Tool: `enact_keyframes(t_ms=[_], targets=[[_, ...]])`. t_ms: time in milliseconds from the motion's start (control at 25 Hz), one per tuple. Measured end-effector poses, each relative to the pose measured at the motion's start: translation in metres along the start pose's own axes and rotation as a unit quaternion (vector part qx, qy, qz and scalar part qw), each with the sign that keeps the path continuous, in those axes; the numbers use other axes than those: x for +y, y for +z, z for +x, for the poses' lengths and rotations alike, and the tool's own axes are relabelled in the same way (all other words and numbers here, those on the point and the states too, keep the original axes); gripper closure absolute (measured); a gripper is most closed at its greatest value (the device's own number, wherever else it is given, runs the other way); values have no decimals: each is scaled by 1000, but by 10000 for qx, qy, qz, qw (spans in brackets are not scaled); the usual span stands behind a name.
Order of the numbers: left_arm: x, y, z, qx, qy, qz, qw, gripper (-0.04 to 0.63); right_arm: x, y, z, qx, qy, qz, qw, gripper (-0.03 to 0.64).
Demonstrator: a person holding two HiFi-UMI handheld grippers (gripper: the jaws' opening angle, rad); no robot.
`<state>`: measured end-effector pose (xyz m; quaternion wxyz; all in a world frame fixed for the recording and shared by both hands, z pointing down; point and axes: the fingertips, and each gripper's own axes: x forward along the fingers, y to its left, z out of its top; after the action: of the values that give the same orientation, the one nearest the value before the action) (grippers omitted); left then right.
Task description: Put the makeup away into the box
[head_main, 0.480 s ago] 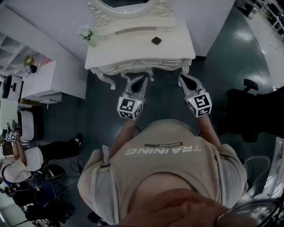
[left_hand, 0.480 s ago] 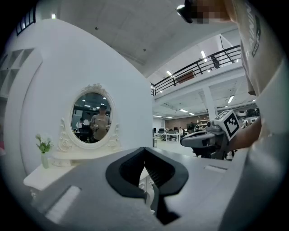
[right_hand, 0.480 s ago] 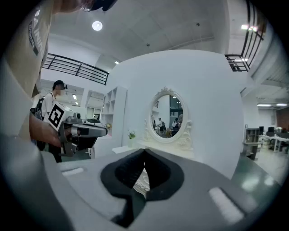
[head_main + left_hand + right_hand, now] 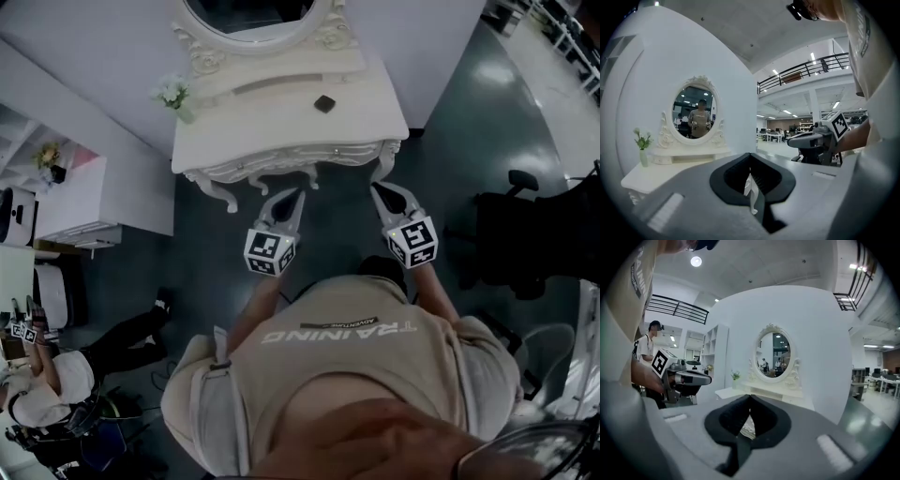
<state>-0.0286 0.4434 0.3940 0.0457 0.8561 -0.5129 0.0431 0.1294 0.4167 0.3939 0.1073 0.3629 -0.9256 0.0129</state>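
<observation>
While the left gripper (image 4: 296, 196) and right gripper (image 4: 380, 192) both hang closed and empty, the small dark item (image 4: 324, 103) — likely the makeup — lies well ahead of them on the surface (image 4: 272, 141). Jaws opened late could just shove it away.

Against the wall, bench (image 4: 281, 141), with mirror (image 4: 248, 14) at its back edge. On the bench: vase (image 4: 173, 94) at the left end, small flat object (image 4: 324, 103) right of centre. Before the bench, over the floor, left hand-held gripper (image 4: 296, 194) and right hand-held gripper (image 4: 379, 189) side by side, apart, pointing towards it. Left of the bench, shelf unit (image 4: 66, 187); far right, chair (image 4: 520, 234).
</observation>
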Motion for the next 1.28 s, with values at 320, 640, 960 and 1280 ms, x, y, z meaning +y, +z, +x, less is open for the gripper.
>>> enact_keyframes(t_ms=[320, 640, 960, 1280], targets=[[23, -29, 11, 137, 375, -300, 9988, 588, 1, -23, 32, 431, 401, -12, 9983, 614], [18, -4, 68, 234, 511, -79, 9984, 588, -72, -7, 47, 57, 335, 182, 9993, 614], [-1, -13, 129, 412, 719, -157, 9964, 588, -117, -36, 50, 142, 577, -210, 9980, 614], [-3, -35, 160, 664, 899, -416, 9929, 588, -131, -65, 83, 321, 1075, -358, 9930, 614]])
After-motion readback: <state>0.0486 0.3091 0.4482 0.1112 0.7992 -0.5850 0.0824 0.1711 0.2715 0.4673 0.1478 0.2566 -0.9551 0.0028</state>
